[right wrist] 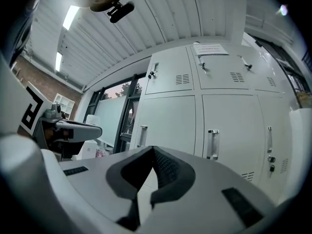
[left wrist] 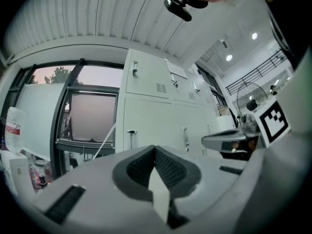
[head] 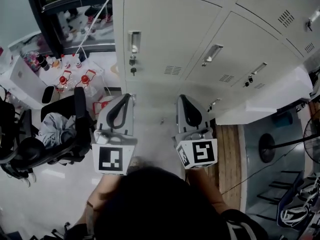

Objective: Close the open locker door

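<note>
A bank of white lockers (head: 170,39) fills the top of the head view, each door with a metal handle (head: 133,41). At the right an open locker door (head: 270,96) juts out from the row toward me. My left gripper (head: 128,97) and right gripper (head: 180,98) are held side by side in front of the lockers, apart from them, to the left of the open door. Both are shut with nothing between the pads. The left gripper view looks over its shut jaws (left wrist: 155,149) at closed doors; the right gripper view does the same (right wrist: 152,149).
A black office chair (head: 60,129) with clothes on it stands at the left. Behind it is a white table (head: 75,71) with bottles, next to a window. A floor fan's stand (head: 267,146) and wooden flooring (head: 230,149) lie at the right.
</note>
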Tool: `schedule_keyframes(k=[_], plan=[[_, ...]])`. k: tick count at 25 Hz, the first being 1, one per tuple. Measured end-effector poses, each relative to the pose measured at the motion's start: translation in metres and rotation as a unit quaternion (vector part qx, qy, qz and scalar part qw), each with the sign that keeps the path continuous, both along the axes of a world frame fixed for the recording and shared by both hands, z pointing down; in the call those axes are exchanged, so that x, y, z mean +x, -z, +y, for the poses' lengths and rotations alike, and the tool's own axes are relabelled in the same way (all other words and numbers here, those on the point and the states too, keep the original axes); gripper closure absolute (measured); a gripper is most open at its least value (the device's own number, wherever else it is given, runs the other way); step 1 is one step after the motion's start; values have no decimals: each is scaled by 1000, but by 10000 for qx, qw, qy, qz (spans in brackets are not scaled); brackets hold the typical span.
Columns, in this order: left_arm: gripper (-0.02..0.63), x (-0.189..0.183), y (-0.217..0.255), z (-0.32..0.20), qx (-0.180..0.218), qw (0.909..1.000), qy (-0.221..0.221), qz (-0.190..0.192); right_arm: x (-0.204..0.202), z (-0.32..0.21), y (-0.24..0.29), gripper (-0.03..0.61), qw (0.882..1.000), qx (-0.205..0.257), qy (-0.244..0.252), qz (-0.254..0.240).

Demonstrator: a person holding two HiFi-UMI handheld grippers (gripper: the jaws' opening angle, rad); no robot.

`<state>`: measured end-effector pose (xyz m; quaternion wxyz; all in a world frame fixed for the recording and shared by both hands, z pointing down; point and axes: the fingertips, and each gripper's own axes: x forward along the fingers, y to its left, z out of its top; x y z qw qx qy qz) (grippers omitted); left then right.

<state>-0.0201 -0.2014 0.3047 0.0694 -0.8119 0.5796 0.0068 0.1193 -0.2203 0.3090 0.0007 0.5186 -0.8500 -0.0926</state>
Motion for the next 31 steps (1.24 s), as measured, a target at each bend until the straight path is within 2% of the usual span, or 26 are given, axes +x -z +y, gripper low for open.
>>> schedule_keyframes(k=[7,11,17,20,31], plan=[[612,34,-18,41,43,9999,-12,-100,27,44,-11,563,9999,117,45,-59],[612,43,-25,57,-128,9997,45,-182,40,60,-8,563,9997,236,41,-101],[612,49,-18,71,-52,9994,214,-266,49,72,-9,563,9994,198,160,-226],[612,55,-21,74,-127,9996,170,-171,48,73,-12,563,9990,242,227,-304],[612,66,-13,78,-31,9994,273,-216,64,75,-9,563,9989,270,256,-276]])
